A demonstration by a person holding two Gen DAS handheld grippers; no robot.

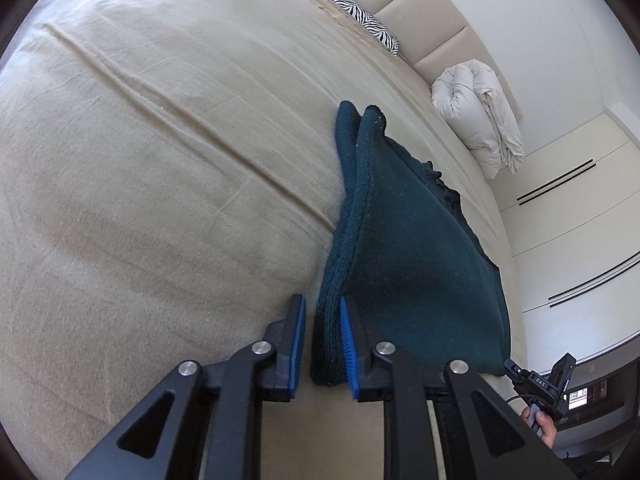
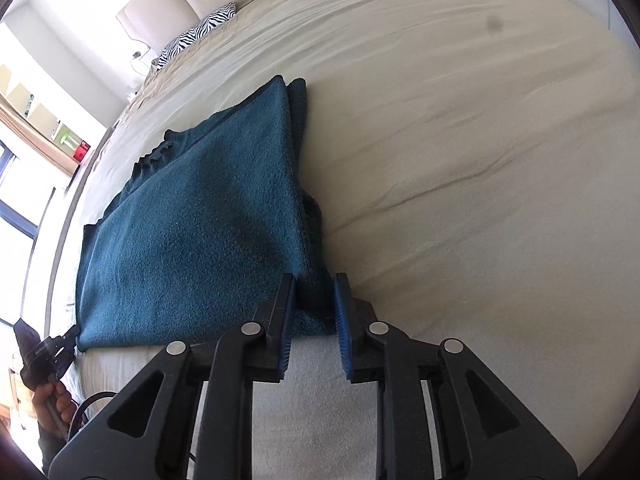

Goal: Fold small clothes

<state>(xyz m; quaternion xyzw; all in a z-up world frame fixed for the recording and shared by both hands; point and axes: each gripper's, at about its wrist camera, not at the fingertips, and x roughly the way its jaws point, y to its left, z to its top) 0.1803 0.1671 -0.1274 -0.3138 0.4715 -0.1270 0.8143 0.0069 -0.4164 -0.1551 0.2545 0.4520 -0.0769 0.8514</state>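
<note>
A dark teal knitted garment [image 1: 408, 248] lies folded on the beige bed [image 1: 160, 160]; it also shows in the right wrist view [image 2: 200, 220]. My left gripper [image 1: 323, 312] has its blue pads around the garment's near left corner, with a small gap at the left pad [image 1: 298, 340]. My right gripper [image 2: 314, 296] has its pads around the near right corner of the garment, at its folded edge. Each gripper shows small in the other's view: the right gripper [image 1: 536, 384] at the far corner, the left gripper [image 2: 52, 352] likewise.
A zebra-print pillow [image 1: 360, 16] and a rolled white duvet [image 1: 480, 120] lie by the padded headboard [image 1: 420, 8]. White wardrobe doors [image 1: 572, 220] stand beyond the bed. A window and shelf [image 2: 40, 132] are on the other side.
</note>
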